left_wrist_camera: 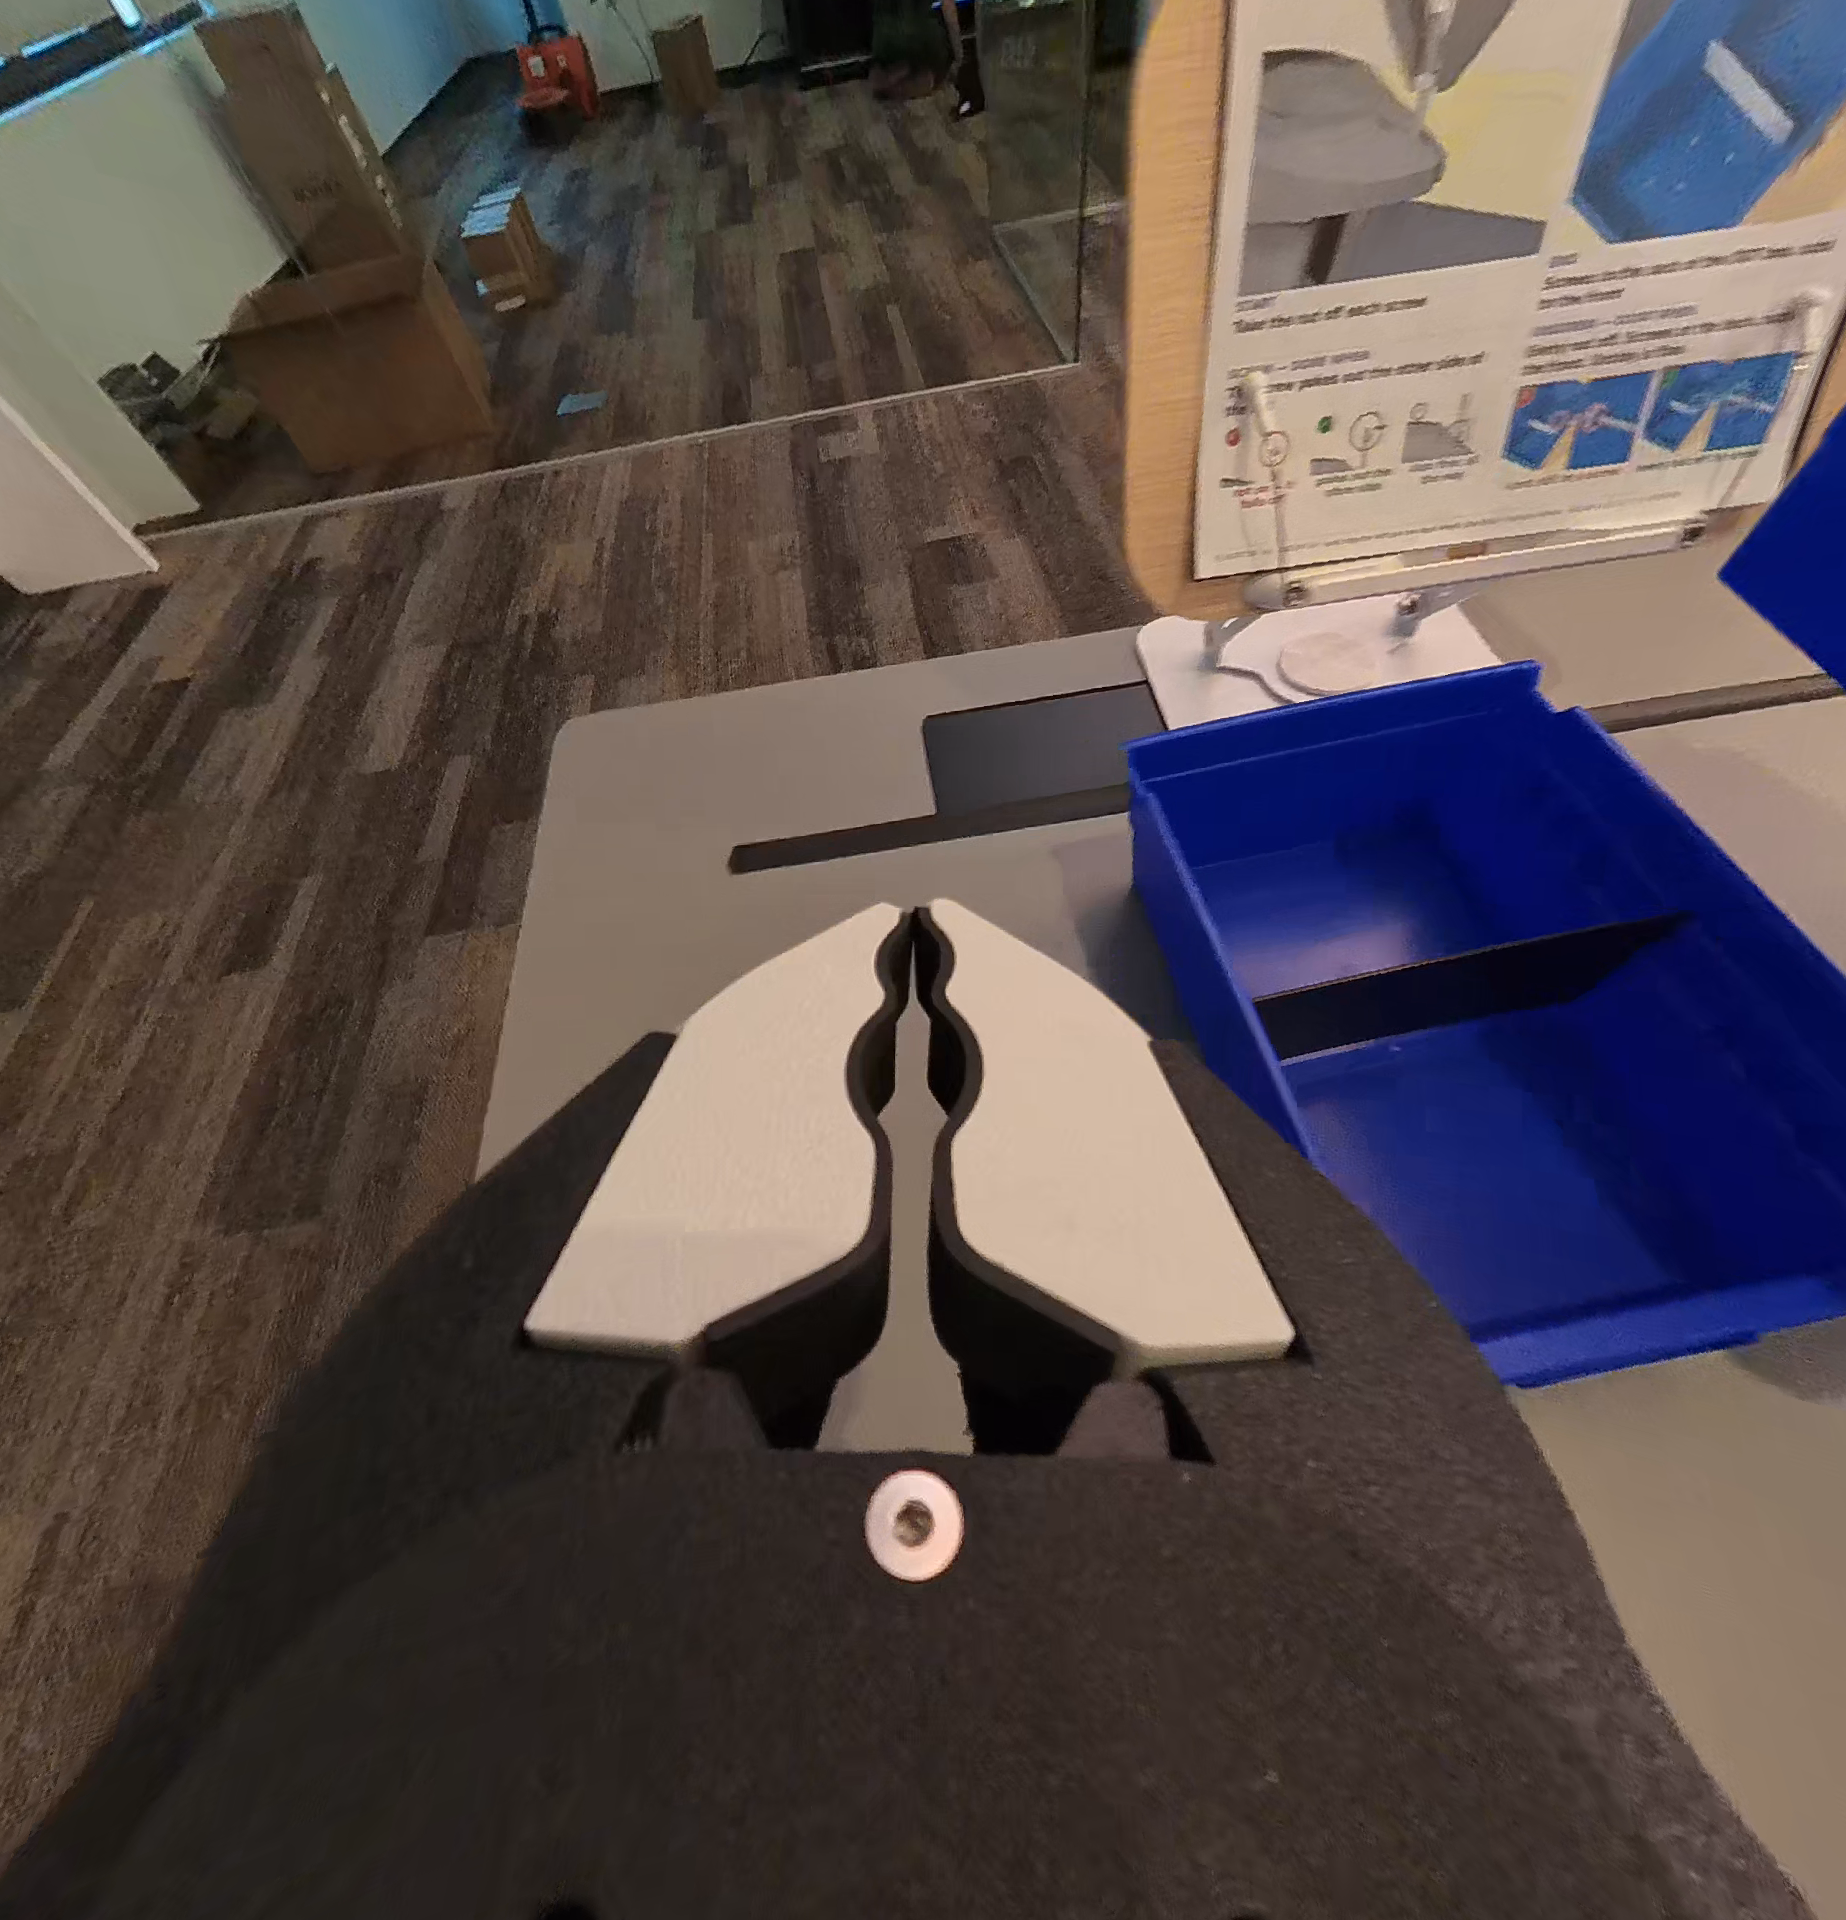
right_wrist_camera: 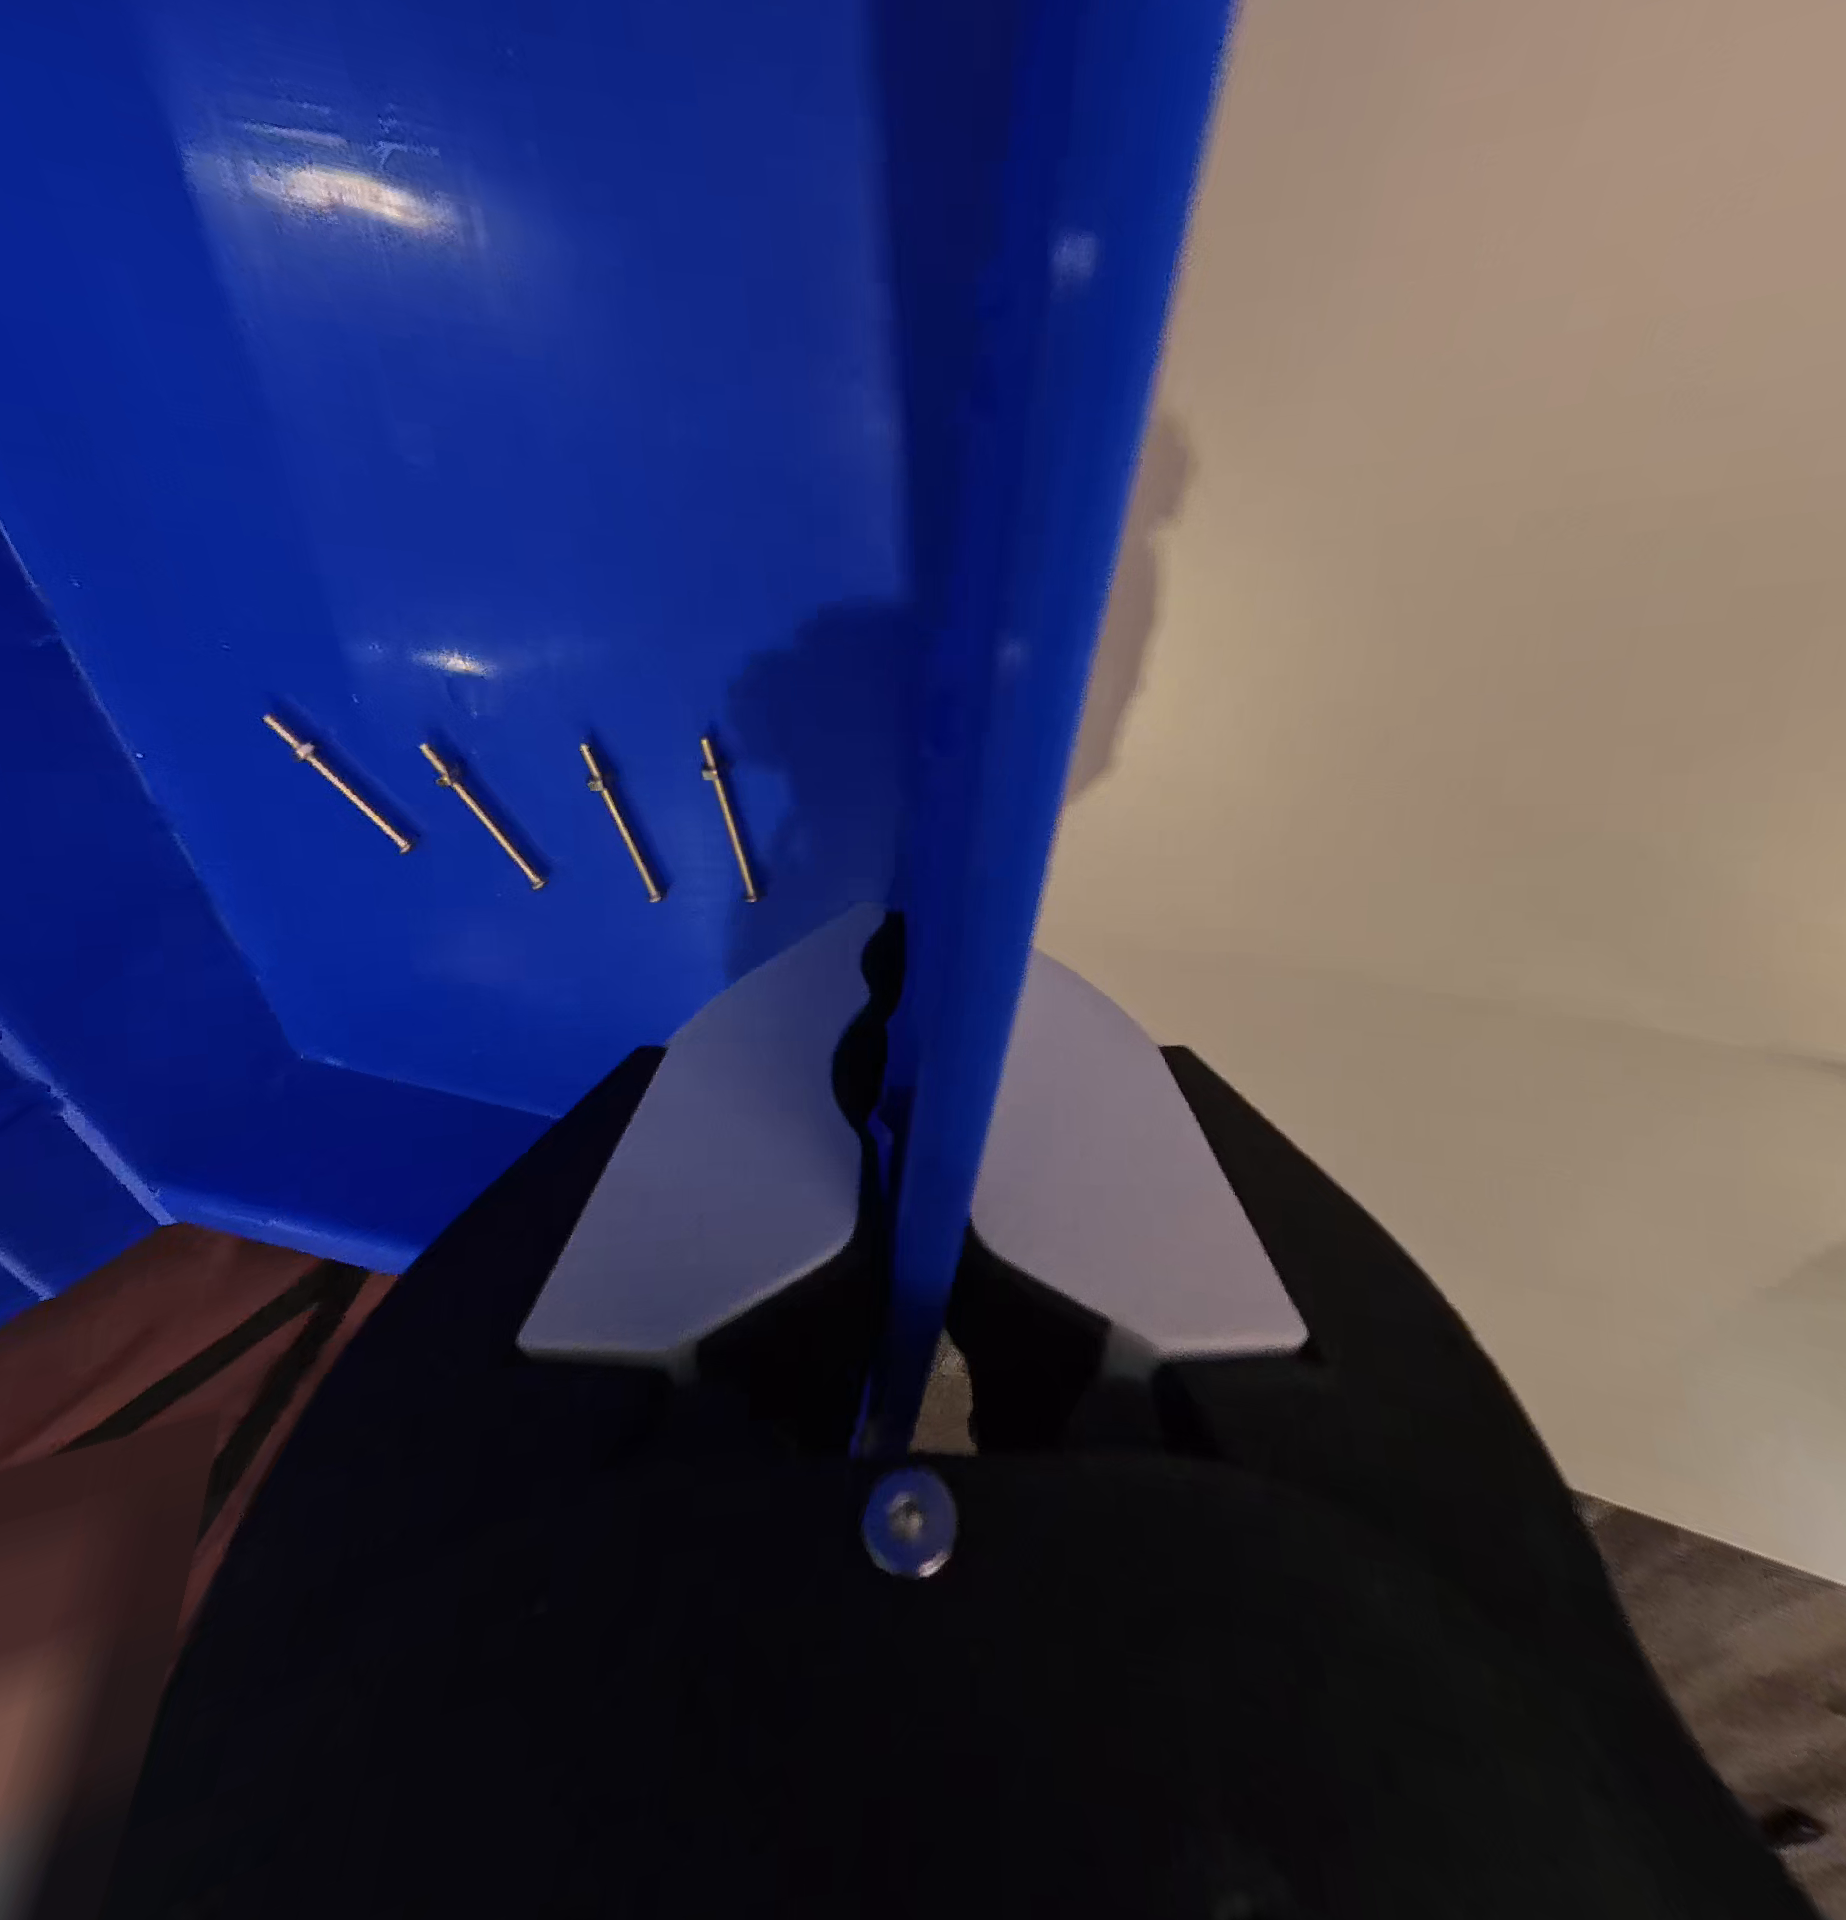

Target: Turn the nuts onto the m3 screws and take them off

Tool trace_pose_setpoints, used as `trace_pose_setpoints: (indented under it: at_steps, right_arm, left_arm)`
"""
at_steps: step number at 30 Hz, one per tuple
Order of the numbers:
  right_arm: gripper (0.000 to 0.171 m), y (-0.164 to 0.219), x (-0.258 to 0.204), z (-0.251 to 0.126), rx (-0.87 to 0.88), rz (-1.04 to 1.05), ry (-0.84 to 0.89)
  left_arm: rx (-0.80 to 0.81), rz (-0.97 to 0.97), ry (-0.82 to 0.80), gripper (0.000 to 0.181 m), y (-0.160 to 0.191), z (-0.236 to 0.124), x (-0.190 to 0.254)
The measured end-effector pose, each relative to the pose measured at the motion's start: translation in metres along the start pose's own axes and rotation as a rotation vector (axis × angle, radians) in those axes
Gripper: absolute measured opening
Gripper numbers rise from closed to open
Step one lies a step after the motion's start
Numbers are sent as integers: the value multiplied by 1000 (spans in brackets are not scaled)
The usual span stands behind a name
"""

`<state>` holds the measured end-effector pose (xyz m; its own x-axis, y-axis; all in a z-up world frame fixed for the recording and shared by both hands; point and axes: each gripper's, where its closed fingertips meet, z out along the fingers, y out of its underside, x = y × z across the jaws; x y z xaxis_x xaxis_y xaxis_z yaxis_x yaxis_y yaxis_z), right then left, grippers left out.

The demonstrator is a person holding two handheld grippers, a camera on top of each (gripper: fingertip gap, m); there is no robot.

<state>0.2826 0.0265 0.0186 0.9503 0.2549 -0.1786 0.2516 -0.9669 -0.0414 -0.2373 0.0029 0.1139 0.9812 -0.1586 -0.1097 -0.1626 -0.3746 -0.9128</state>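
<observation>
Dark wood-look flooring (left_wrist_camera: 275,831) runs back to a glass partition, cardboard boxes (left_wrist_camera: 347,312) stacked behind it. A grey table (left_wrist_camera: 690,810) stands in front. Over its left part hangs the left gripper (left_wrist_camera: 916,920), its pale fingers closed tip to tip with nothing between them. Just right of it a blue divided bin (left_wrist_camera: 1521,1039) sits on the table, a black divider across its middle. Behind the bin an instruction sheet (left_wrist_camera: 1501,312) stands on a clip stand. Further right, the right gripper (right_wrist_camera: 945,966) is clamped on the wall of a second blue bin (right_wrist_camera: 483,416), lifted and tilted. Four m3 screws (right_wrist_camera: 508,816), each with a nut (right_wrist_camera: 443,777) near one end, lie in a row inside it.
</observation>
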Motion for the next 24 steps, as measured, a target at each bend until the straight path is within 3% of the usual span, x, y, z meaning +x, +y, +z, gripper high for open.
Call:
trace_pose_setpoints:
  at_steps: [9,16,24]
  right_arm:
    - [6,-76,-179,2,-27,-200,-117]
    - [6,-116,-310,51,-85,-338,-137]
    - [5,-138,-407,109,-136,-431,-128]
  left_arm:
    - [-98,-140,-101,0,40,-21,-72]
    - [-114,-98,-147,0,47,-46,-80]
    - [-9,-145,-209,0,41,-89,-94]
